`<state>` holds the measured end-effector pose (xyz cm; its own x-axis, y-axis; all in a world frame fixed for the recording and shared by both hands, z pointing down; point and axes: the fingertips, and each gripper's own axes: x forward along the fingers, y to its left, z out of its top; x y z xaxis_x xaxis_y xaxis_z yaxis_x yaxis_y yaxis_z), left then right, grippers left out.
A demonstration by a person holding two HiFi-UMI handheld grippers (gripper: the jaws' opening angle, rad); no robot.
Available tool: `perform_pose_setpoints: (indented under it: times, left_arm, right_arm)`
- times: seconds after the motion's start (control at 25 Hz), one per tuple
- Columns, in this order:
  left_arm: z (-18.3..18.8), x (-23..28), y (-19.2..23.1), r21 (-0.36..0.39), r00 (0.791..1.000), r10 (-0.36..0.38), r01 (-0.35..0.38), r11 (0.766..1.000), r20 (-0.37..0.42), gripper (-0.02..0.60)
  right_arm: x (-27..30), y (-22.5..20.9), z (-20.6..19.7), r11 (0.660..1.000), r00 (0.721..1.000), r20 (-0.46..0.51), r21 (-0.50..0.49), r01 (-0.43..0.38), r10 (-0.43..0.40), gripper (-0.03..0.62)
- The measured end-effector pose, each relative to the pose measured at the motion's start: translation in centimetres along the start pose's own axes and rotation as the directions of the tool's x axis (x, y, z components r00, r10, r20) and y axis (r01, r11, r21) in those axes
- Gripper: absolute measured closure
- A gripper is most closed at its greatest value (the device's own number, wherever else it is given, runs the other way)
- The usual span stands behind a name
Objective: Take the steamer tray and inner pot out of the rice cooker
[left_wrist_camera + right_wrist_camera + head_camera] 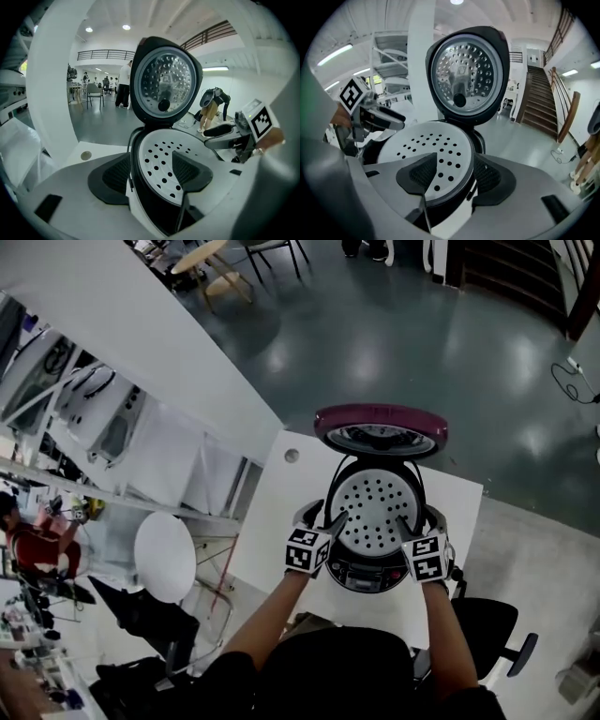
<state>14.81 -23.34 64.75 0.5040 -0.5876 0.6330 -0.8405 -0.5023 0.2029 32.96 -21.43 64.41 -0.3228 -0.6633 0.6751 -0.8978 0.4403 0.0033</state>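
The rice cooker (375,576) stands on a white table (277,531) with its lid (380,427) swung up at the far side. The white perforated steamer tray (375,507) sits in its mouth and hides the inner pot below. My left gripper (330,521) is open at the tray's left rim, one pad outside the cooker wall and one over the tray (161,154). My right gripper (405,526) is open at the right rim, straddling the tray (426,143) edge the same way. Each gripper sees the other across the tray: the right gripper (213,137) and the left gripper (393,119).
A round cable hole (292,456) lies in the table left of the lid. A black office chair (497,624) stands at the table's right, and a round white stool (164,556) at its left. A staircase (541,103) rises behind the cooker.
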Motion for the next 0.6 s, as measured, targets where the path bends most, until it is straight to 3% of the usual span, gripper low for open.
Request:
perform_pose_setpoints:
  times: [0.32,0.6]
  left_arm:
    - [-0.8,1.7,0.8,0.052,0.995,0.028,-0.023,0.998,-0.096,0.327]
    - [-2.2,2.6,1.5,0.147,0.979,0.081,-0.053,0.988,-0.189,0.327]
  right_arm:
    - [3.0,-0.5,-0.6,0.992,0.996,-0.084,-0.122,0.034,-0.044,0.381]
    - [4.2,-1.1,-0.9,0.944,0.979,-0.128,-0.312,0.109,-0.156,0.381]
